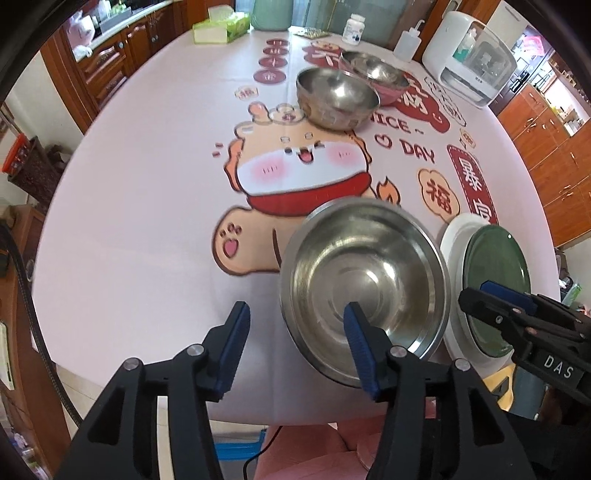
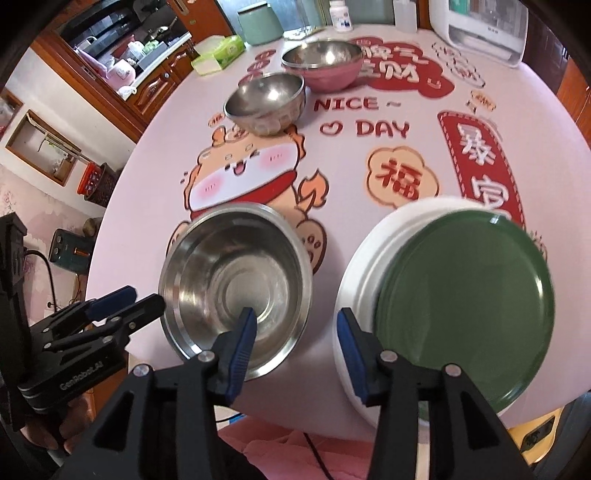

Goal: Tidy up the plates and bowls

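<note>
The steel bowl (image 1: 365, 291) sits near the front edge of the tabletop (image 1: 147, 229), directly below and just ahead of the left tongs (image 1: 295, 347), whose right finger overlaps the bowl's inside in that view while the left finger hangs over bare cloth. Both fingers are spread and nothing is between them. The right tongs (image 2: 297, 350) are likewise spread and empty, hanging over the gap between the bowl (image 2: 236, 291) and the stack just beside it: a green plate (image 2: 465, 310) lying off-centre on a white plate (image 2: 354, 273).

Judging by the task, the coming move is probably to fetch 1 of the 2 far bowls, a smaller steel bowl (image 1: 338, 98) and a pink-sided bowl (image 1: 376, 75) behind it, touching or nearly so. Both lie straight ahead across the printed cloth, well apart from either pair of tongs. The left tongs look slightly better lined up with the smaller bowl. Being round, the bowls have no long axis; a rim pinch from any side should serve. Nothing stands in the path; a tissue box (image 1: 221, 27), bottles and a white appliance (image 1: 476, 62) stay at the far edge.
</note>
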